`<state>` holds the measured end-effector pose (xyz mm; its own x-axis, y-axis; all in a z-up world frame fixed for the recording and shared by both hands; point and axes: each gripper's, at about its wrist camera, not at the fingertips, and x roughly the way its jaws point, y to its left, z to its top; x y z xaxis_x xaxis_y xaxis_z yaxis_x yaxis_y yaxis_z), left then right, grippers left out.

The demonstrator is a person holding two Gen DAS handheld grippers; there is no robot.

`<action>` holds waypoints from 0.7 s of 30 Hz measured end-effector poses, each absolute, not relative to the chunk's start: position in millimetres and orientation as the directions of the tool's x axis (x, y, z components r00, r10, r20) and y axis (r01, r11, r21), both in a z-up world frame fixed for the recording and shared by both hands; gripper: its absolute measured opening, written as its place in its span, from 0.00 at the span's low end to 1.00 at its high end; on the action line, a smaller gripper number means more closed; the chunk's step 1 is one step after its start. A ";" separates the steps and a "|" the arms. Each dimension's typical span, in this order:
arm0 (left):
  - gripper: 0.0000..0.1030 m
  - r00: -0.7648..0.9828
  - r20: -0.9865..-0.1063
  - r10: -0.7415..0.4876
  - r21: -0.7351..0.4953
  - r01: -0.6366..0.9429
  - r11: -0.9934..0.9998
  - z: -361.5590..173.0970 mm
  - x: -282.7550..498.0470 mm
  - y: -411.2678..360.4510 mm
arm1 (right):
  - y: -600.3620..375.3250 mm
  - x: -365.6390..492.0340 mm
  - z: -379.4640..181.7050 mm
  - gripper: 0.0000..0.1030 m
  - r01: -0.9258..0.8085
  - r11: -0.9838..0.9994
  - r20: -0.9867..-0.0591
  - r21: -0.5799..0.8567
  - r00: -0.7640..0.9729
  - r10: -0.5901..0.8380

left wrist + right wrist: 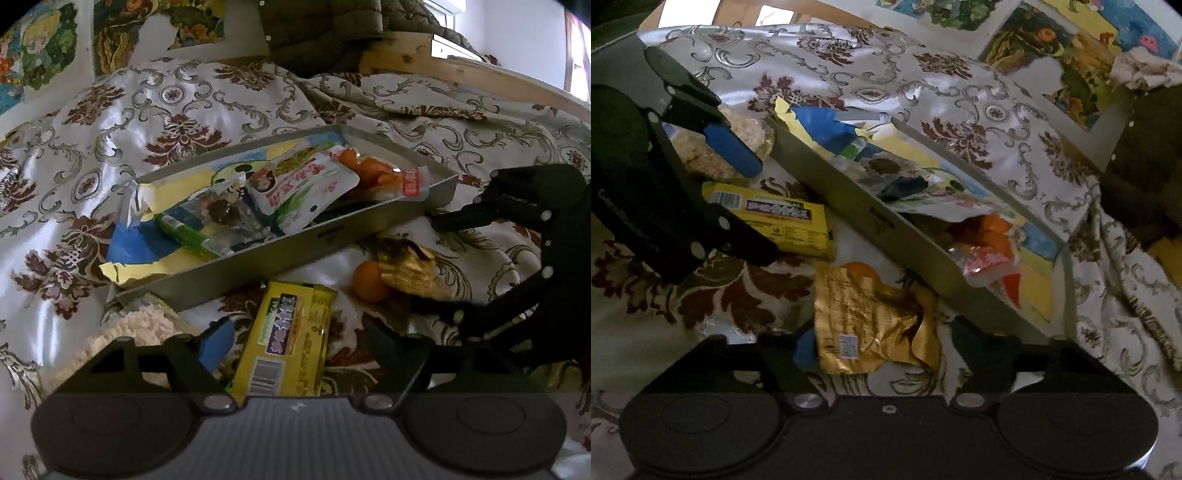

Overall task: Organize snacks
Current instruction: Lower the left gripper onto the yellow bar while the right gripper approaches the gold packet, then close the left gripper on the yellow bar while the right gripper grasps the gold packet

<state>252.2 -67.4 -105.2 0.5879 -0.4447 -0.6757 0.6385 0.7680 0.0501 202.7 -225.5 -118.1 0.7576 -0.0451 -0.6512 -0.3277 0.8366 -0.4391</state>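
Note:
A grey tray (436, 188) lies on the patterned bedspread and holds several snack packets. It also shows in the right wrist view (923, 266). A yellow snack pack (291, 332) lies in front of the tray, between the open fingers of my left gripper (295, 347); the same pack shows in the right wrist view (783, 218). A crumpled gold packet (871, 325) lies between the open fingers of my right gripper (882, 350), partly over an orange fruit (367, 282). The right gripper (439, 258) also shows in the left wrist view, straddling the gold packet (413, 269).
A clear bag of pale rice cakes (136, 328) lies left of the yellow pack. A wooden bed rail (480, 74) and a dark jacket (325, 33) are behind the tray. Picture posters (1052, 51) hang on the wall.

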 end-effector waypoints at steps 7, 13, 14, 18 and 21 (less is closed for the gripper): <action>0.66 0.581 -0.707 -0.403 0.043 0.604 0.796 -108.1 265.3 -82.0 | -231.6 205.9 -101.3 0.46 -0.250 0.865 -0.642 -0.435 0.760 -0.103; 0.66 0.563 -0.762 -0.320 0.093 0.584 0.806 -116.5 273.7 -89.5 | -240.8 216.6 -120.3 0.45 -0.222 0.871 -0.654 -0.438 0.743 -0.139; 0.66 0.558 -0.767 -0.316 0.095 0.587 0.804 -117.0 273.9 -89.4 | -240.4 217.6 -124.2 0.45 -0.226 0.866 -0.654 -0.446 0.743 -0.143; 0.69 0.524 -0.791 -0.315 0.068 0.588 0.806 -117.5 278.1 -88.5 | -230.2 216.3 -134.8 0.47 -0.253 0.816 -0.608 -0.519 0.781 -0.144; 0.71 0.519 -0.791 -0.324 0.045 0.578 0.815 -117.7 279.0 -86.7 | -222.0 216.8 -141.5 0.49 -0.271 0.771 -0.582 -0.576 0.799 -0.154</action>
<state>279.0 -86.7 -117.7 0.5185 -0.3242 -0.7912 0.5784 0.8145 0.0453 216.8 -222.0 -141.5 0.7986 -0.1541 -0.5818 -0.2711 0.7710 -0.5762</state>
